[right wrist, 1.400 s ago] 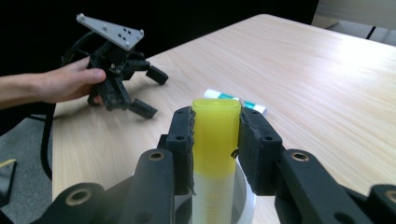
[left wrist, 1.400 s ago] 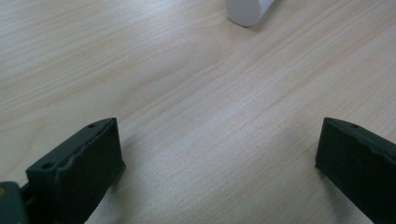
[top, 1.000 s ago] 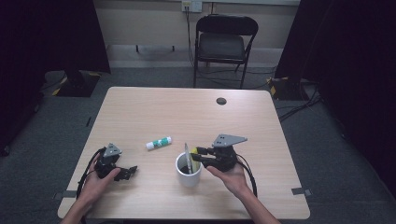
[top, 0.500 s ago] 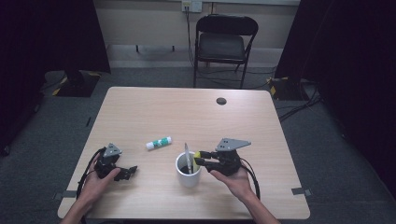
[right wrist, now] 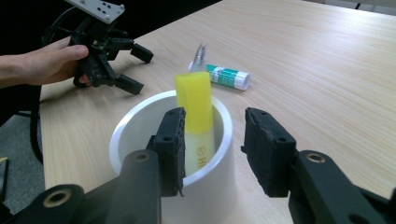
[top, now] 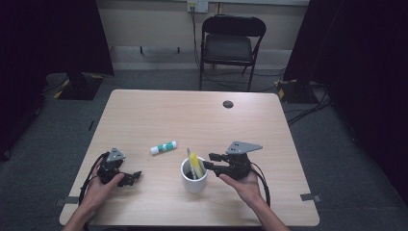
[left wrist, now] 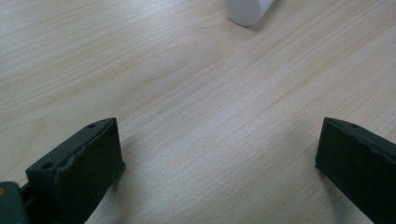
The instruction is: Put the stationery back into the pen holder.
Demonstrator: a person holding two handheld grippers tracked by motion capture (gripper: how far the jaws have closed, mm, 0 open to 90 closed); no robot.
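Yellow highlighter [right wrist: 196, 109] standing in the white cup [top: 194, 176] on the table [top: 269, 125], apparently already placed; right tool [right wrist: 212, 140] open beside it, gripping nothing; left tool [top: 126, 178] wide and idle; glue stick [top: 163, 147] probably remains.

Yellow highlighter [right wrist: 197, 116] upright in white cup [right wrist: 140, 126]; glue stick [top: 163, 147] flat beside.

Left gripper [top: 136, 176]: low, jaws spread wide, nothing between them, left hand [top: 103, 185] wrapped behind. Right gripper [right wrist: 212, 144]: jaws parted, aimed leftward, right hand [top: 243, 183] cupping it from below.
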